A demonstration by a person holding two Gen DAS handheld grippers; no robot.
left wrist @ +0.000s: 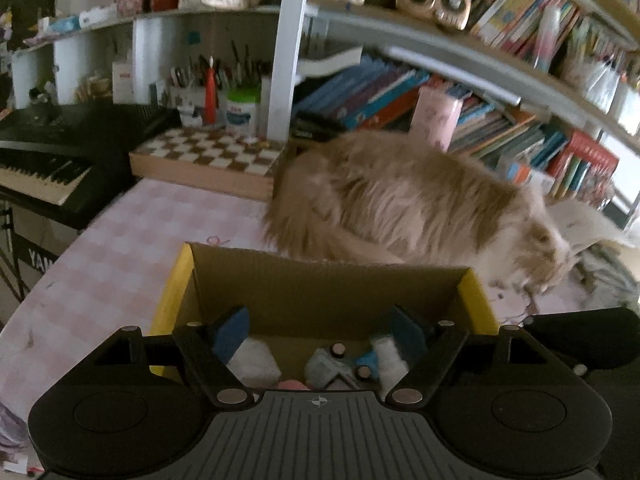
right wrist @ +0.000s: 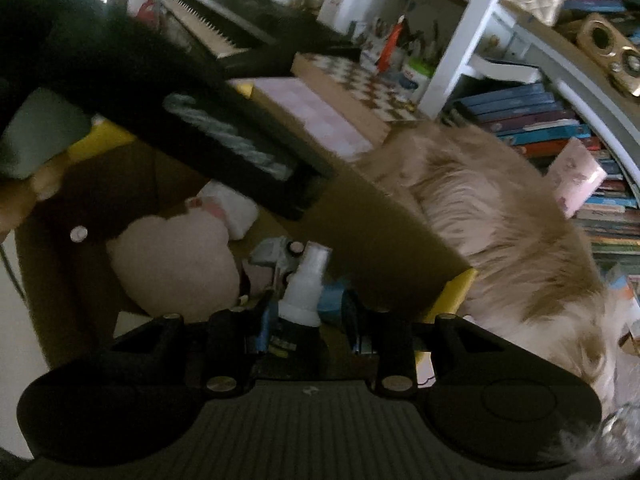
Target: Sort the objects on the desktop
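only right view shows white bottle [right wrist: 306, 288] pinched; left fingers [left wrist: 230, 336] spread.

Long-haired cat [left wrist: 416, 200] beside chessboard [left wrist: 208, 154]; keyboard [left wrist: 52, 160] left; bookshelves [left wrist: 500, 92] behind.

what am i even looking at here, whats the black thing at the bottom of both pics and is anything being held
Each black shape is a hand-held tool with two-finger tongs, one in each of a person's hands, with a camera on it looking along the fingers. One picture looks from the left tongs, the other from the right tongs. Both hang over a brown cardboard box with yellow edges on a pink checked tablecloth. The left tongs are open and empty. The right tongs are shut on a small white plastic bottle. Soft toys lie in the box, and a fluffy tan and white cat stands behind it.
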